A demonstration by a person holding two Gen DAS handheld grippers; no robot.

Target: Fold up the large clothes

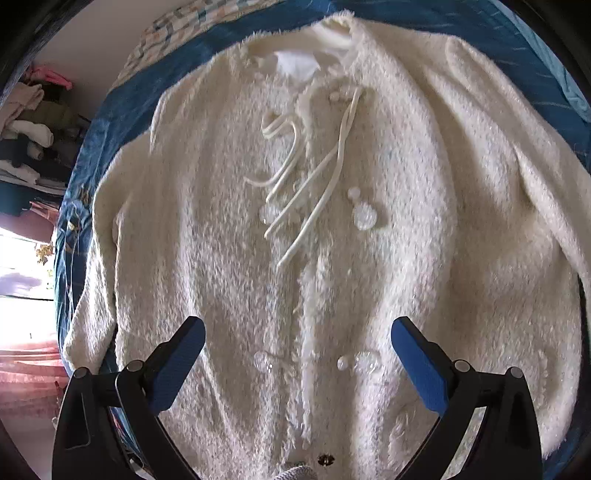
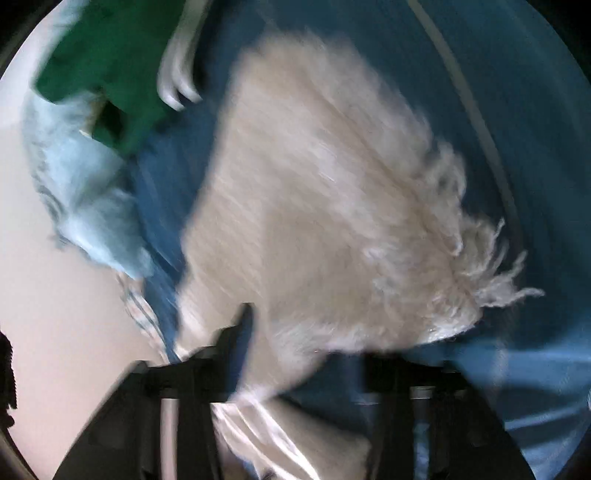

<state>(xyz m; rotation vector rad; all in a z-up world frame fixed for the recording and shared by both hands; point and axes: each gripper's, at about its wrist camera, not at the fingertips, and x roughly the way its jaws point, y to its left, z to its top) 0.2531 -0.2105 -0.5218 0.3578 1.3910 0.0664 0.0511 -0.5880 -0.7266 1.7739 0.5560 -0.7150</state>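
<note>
A fluffy cream cardigan lies spread flat, front up, on a blue bedspread. It has clear round buttons and loose white cords down the middle. My left gripper is open and empty, hovering over the lower front near the hem. In the blurred right wrist view, a fuzzy cream part of the cardigan lies between the fingers of my right gripper. Its left finger shows beside the cloth; the right finger is hidden, so I cannot tell whether it grips.
A green garment and a light blue cloth lie at the bed's far left edge in the right wrist view. A patterned pillow lies at the bed's head. Piled clothes stand on shelves beyond the bed's left side.
</note>
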